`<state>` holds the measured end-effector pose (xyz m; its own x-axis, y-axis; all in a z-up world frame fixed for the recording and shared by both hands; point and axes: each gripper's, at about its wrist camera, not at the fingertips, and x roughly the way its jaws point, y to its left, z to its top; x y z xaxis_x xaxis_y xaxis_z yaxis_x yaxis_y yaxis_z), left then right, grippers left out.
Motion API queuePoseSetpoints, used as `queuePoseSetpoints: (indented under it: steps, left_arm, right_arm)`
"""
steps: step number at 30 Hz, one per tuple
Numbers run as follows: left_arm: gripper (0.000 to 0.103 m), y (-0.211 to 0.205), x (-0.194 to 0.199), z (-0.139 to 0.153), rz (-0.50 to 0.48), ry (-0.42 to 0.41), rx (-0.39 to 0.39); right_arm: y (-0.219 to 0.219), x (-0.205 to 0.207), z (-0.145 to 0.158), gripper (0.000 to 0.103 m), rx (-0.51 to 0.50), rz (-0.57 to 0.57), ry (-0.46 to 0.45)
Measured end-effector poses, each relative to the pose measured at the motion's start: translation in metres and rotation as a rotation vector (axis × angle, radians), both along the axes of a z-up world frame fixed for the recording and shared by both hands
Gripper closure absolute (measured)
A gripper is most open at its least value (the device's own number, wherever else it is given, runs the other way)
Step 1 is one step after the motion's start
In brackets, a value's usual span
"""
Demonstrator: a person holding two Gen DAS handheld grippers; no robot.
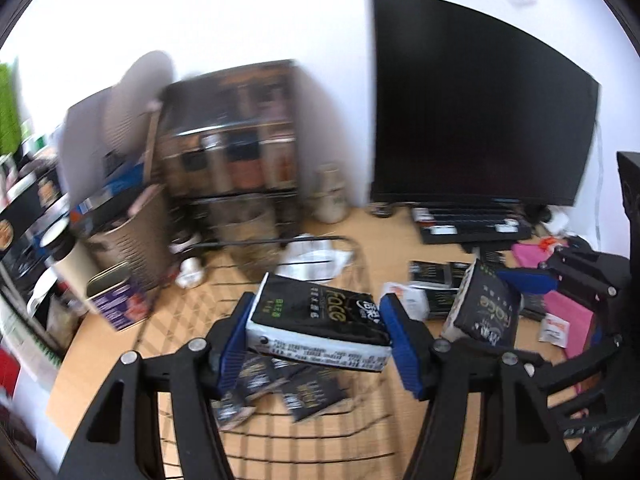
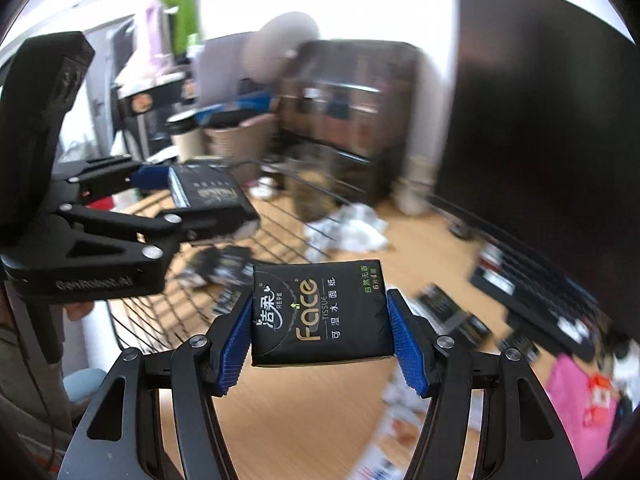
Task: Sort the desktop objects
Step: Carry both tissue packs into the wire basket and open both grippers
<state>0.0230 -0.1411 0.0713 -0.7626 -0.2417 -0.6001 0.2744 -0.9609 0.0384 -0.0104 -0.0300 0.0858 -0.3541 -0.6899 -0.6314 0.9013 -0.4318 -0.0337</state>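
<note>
A: What's the biggest thing on the desk?

B: The dark monitor (image 1: pixel 480 100) against the white wall, with a black keyboard (image 1: pixel 472 222) lying below its lower edge. To the left stands a dark set of shelves (image 1: pixel 236 140), blurred.

A: And on the wooden desk (image 1: pixel 384 236) itself?

B: A black wire basket (image 1: pixel 352 400) with a diamond mesh. Several small dark packets (image 1: pixel 308 394) lie loose in its bottom. Crumpled white paper (image 1: pixel 316 260) sits at its far rim.

A: Now the two tissue packs.

B: The left tissue pack (image 1: pixel 320 320) is a soft black packet with gold "Face" lettering, small green marks and a white end panel with fine print. The left gripper (image 1: pixel 316 340) has its blue pads clamped on the pack's two short ends, holding it above the basket.

A: And the other?

B: The right tissue pack (image 2: pixel 320 312) looks the same: black wrapper, gold "Face", white Chinese characters, a green note in one corner. The right gripper (image 2: pixel 320 344) is clamped on it likewise, one blue pad on each side, above bare desk just to the right of the basket.

A: Anything smaller around?

B: More dark packets (image 1: pixel 436 276) lie on the desk near the keyboard, and a pink cloth (image 2: pixel 576 404) sits at the right.
</note>
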Motion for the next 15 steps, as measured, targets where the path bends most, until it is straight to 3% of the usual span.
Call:
queuePoseSetpoints:
  steps: [8, 15]
  left_arm:
    - [0.035, -0.067, 0.019, -0.021, 0.116, -0.053, 0.029]
    - [0.034, -0.088, 0.024, -0.025, 0.146, -0.045, 0.074]
  right_arm:
    - [-0.067, 0.018, -0.016, 0.040, 0.024, 0.093, -0.035]
    - [-0.097, 0.023, -0.022, 0.039, 0.044, 0.117, -0.026]
